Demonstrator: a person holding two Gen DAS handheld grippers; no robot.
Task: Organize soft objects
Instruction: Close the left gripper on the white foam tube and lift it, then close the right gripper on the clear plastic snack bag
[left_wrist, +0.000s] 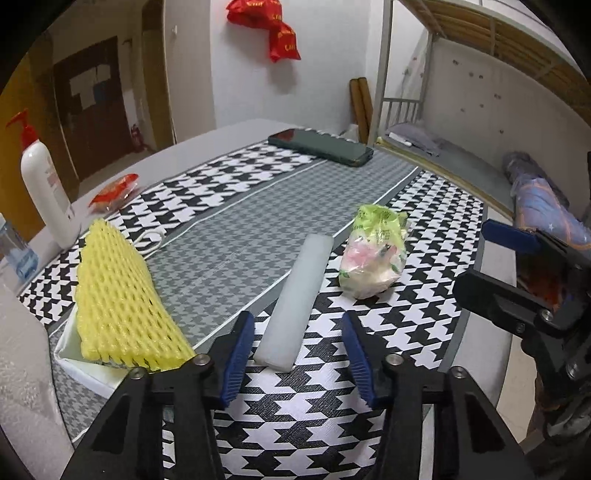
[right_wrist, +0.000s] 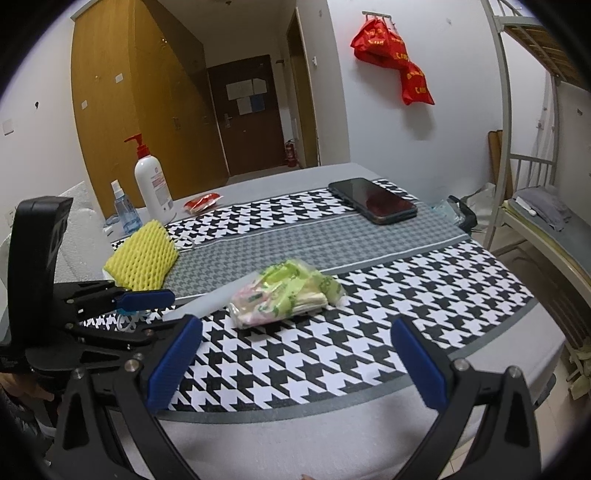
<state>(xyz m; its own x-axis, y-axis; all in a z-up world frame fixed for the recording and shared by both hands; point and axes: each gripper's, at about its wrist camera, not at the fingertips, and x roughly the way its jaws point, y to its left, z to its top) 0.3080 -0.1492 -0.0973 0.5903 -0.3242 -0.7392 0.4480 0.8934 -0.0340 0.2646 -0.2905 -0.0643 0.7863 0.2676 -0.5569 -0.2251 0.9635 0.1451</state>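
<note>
A white foam strip (left_wrist: 295, 302) lies on the houndstooth mat, its near end just ahead of my open, empty left gripper (left_wrist: 297, 354). A green plastic bag of soft pink and white items (left_wrist: 373, 254) lies right of the strip; it also shows in the right wrist view (right_wrist: 284, 299). A yellow foam net (left_wrist: 122, 295) rests on a white box at the left, and shows in the right wrist view (right_wrist: 142, 260). My right gripper (right_wrist: 295, 365) is open and empty above the table's near edge, short of the bag. It appears at the right edge of the left wrist view (left_wrist: 517, 266).
A black phone (left_wrist: 321, 146) lies at the mat's far side. A white pump bottle (left_wrist: 44, 184), a small spray bottle (right_wrist: 125, 208) and a red packet (left_wrist: 114, 192) stand at the left edge. A metal bunk bed (right_wrist: 535, 206) stands to the right.
</note>
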